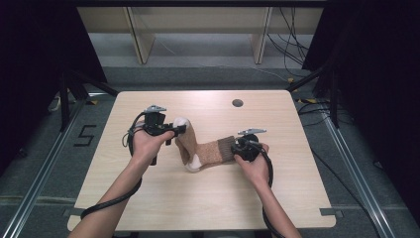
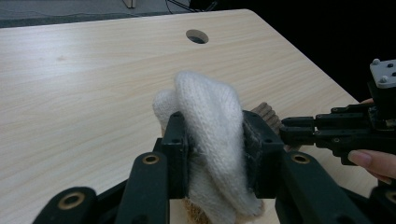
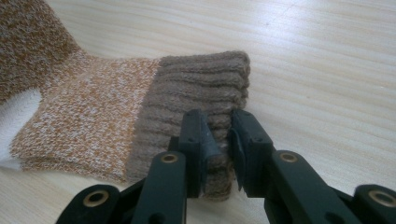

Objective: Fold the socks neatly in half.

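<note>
Two ends of one sock (image 1: 205,148) are already in our grip, so the pick-up part looks done; what we judge is still ahead is the stretching, folding or laying flat, since the sock is still bent at the heel and not yet straightened.

We are clamping the white toe with the left tongs (image 1: 179,130), the pads pressing on the bunched knit from both sides, as the left gripper view shows (image 2: 212,135). We are pinching the brown ribbed cuff with the right tongs (image 1: 236,148); in the right gripper view (image 3: 217,140) the jaws are standing on either side of a fold of the cuff edge and squeezing it.

Relative to the desk (image 1: 148,198), the sock is sitting near its middle: the toe end is lifted off the wood in the left tongs, the heel and leg are resting on the surface, and the cuff is lying low, just at the desk top, in the right tongs.
</note>
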The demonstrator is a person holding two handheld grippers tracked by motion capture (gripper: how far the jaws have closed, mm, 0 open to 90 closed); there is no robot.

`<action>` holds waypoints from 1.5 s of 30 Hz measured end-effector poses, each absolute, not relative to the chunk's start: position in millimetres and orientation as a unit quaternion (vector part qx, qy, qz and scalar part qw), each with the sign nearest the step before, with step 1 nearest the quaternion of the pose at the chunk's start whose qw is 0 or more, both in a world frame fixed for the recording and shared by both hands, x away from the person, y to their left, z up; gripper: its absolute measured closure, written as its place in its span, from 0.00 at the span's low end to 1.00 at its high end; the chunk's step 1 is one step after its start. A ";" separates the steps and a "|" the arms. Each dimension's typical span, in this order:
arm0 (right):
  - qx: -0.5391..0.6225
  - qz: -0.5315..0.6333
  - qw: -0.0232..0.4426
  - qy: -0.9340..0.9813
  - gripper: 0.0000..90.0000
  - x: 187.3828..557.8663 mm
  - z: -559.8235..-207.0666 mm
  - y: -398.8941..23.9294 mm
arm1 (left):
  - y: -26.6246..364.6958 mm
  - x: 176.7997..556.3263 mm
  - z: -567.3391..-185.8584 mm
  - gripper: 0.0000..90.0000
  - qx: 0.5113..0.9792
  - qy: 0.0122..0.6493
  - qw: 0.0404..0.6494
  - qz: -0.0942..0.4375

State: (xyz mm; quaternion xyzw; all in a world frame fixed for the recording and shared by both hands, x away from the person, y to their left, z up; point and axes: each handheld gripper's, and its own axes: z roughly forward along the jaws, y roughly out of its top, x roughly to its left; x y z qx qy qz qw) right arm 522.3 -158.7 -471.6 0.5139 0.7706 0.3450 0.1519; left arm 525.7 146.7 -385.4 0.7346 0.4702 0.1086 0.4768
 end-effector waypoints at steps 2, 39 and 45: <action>0.514 0.345 0.152 0.770 0.83 522.3 -471.6 -158.7 | 146.3 525.6 -385.2 0.72 0.734 0.471 0.477 0.108; 0.518 0.341 0.147 0.770 0.83 520.8 -471.2 -158.0 | 121.1 525.7 -383.2 0.73 0.743 0.453 0.481 0.105; 0.522 0.343 0.145 0.768 0.83 520.5 -471.2 -158.0 | 116.0 526.7 -384.2 0.73 0.748 0.448 0.478 0.104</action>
